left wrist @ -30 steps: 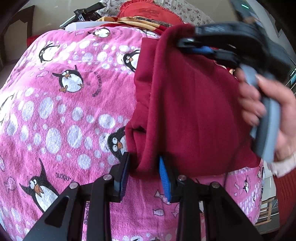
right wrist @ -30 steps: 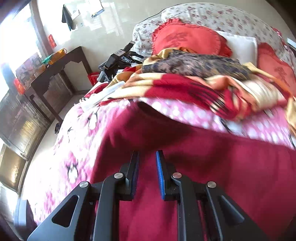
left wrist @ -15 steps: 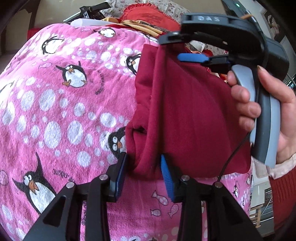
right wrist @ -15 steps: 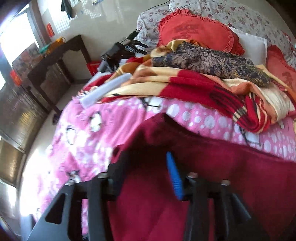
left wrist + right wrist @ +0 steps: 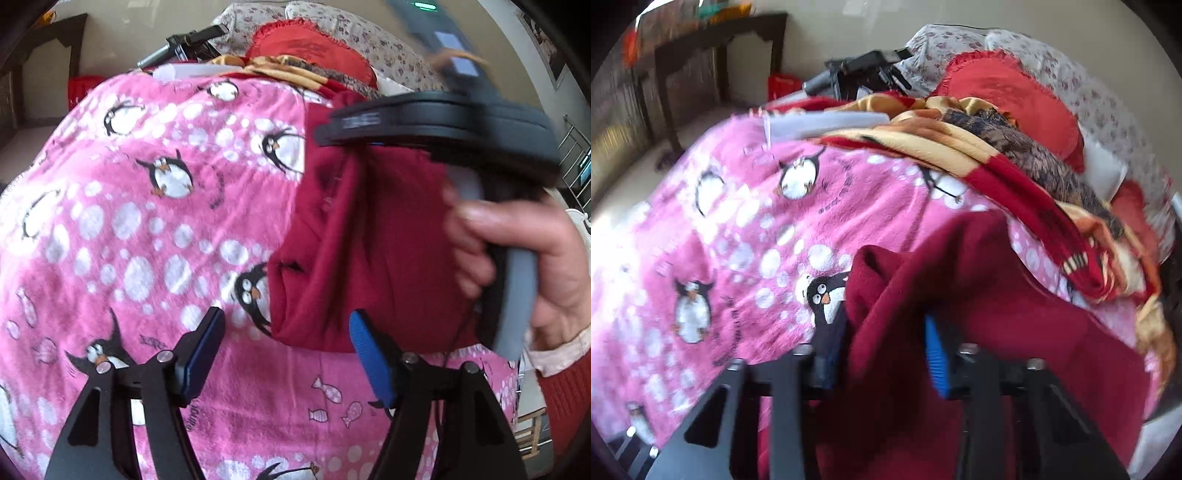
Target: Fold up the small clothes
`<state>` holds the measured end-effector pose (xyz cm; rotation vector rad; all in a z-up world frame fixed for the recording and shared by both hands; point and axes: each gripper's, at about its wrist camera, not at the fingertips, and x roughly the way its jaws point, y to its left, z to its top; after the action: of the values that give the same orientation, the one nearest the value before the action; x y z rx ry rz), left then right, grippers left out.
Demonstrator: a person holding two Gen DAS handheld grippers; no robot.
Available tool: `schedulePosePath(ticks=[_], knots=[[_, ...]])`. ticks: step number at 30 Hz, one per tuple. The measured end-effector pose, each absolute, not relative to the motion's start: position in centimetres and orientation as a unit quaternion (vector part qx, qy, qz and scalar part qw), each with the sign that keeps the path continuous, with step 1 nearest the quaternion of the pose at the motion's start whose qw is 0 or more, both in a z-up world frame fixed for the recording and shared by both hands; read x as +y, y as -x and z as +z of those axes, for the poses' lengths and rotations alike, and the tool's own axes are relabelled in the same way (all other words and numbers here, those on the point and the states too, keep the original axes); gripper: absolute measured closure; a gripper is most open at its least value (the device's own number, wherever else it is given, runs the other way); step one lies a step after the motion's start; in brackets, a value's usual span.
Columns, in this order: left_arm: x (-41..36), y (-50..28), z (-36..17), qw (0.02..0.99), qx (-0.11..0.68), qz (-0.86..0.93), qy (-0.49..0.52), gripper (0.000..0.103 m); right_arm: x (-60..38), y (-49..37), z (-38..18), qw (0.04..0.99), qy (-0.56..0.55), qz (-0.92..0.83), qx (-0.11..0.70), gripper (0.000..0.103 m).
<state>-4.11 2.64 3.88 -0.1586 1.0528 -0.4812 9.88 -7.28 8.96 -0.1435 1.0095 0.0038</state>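
- Blanket (image 5: pixel 129 240): pink fleece printed with penguins, spread under the work. Its pile is judged grippy; a dragged hem may be caught on it and a wrinkle pulled into the fold.
- Left gripper (image 5: pixel 286 317): jaws are opening, released, with nothing pressed between the pads. The near hem lies just ahead of the tips, part of it between them. If the tool is drawn away low, the hem may be snagged by a pad and the layer peeled open.
- Garment (image 5: pixel 369 240): dark red, lying on the blanket right of centre, doubled lengthwise, with its far part lifted. With the near end freed, the whole piece may be slid or swung by any pull from the far end, and the edges may be left out of line.
- Right gripper (image 5: pixel 884 332): clenched on a bunched fold of the garment, as far as a blurred view allows. More than one layer may be taken in the bite, so a crooked or lumpy fold may be laid. A thin bite may be lost in mid-carry.
- Hand (image 5: pixel 535 266): wrapped round the right tool's handle, blurred. A hasty sweep may flip the cloth past its mark.
- Bedding (image 5: pixel 1015 162): heaped just beyond the garment. The far edge may be pushed against it.
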Motion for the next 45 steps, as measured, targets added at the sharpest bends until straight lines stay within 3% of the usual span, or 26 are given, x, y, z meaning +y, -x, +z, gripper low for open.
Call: schedulePosePath(ticks=[3, 5, 11, 12, 13, 14, 17, 19, 21, 25, 29, 34, 36, 38, 45], knots=[[2.3, 4.0, 5.0, 0.843, 0.474, -0.24, 0.078, 0.022, -9.1, -8.6, 11.0, 0.882, 0.016, 0.03, 0.469, 0.103], [1.7, 4.0, 5.7, 0.846, 0.454, -0.267, 0.087, 0.007, -10.5, -7.8, 12.1, 0.886, -0.02, 0.041, 0.462, 0.103], [-1.6, 2.1, 5.0, 0.835, 0.458, -0.296, 0.07, 0.007, -13.2, -6.3, 13.5, 0.885, -0.086, 0.055, 0.455, 0.103], [-1.6, 1.8, 4.5, 0.83, 0.466, -0.295, 0.075, 0.009, -13.4, -6.2, 13.6, 0.884, -0.089, 0.057, 0.456, 0.103], [-1.7, 1.3, 4.1, 0.822, 0.478, -0.297, 0.087, 0.022, -13.5, -6.1, 13.8, 0.883, -0.09, 0.06, 0.456, 0.103], [-1.7, 1.0, 3.8, 0.816, 0.487, -0.298, 0.094, 0.041, -13.6, -6.0, 13.9, 0.883, -0.087, 0.063, 0.456, 0.103], [-1.5, 0.4, 3.3, 0.807, 0.499, -0.297, 0.106, 0.062, -13.8, -6.2, 13.9, 0.88, -0.084, 0.069, 0.462, 0.103], [-1.6, 0.7, 3.4, 0.809, 0.494, -0.302, 0.102, 0.069, -13.7, -6.9, 13.5, 0.876, -0.082, 0.069, 0.47, 0.103], [-1.7, 1.5, 4.0, 0.814, 0.487, -0.302, 0.093, 0.072, -13.3, -7.7, 13.0, 0.873, -0.078, 0.07, 0.475, 0.103], [-1.7, 1.9, 4.0, 0.816, 0.485, -0.302, 0.093, 0.075, -11.7, -10.1, 11.6, 0.86, -0.063, 0.06, 0.503, 0.083], [-1.6, 1.8, 3.5, 0.814, 0.489, -0.299, 0.1, 0.075, -9.7, -12.1, 10.0, 0.85, -0.027, 0.042, 0.524, 0.074], [-1.6, 1.5, 3.3, 0.813, 0.493, -0.292, 0.1, 0.079, -8.4, -12.6, 8.7, 0.851, 0.026, 0.016, 0.525, 0.072], [-1.9, 1.6, 4.1, 0.815, 0.489, -0.295, 0.097, 0.081, -8.6, -12.0, 8.9, 0.854, 0.039, 0.017, 0.518, 0.079], [-2.4, 2.1, 5.3, 0.818, 0.481, -0.302, 0.092, 0.083, -9.7, -11.1, 9.9, 0.859, 0.007, 0.031, 0.511, 0.103], [-6.9, 5.4, 11.5, 0.833, 0.429, -0.347, 0.05, 0.083, -16.3, -5.2, 16.6, 0.893, -0.072, 0.056, 0.44, 0.103]])
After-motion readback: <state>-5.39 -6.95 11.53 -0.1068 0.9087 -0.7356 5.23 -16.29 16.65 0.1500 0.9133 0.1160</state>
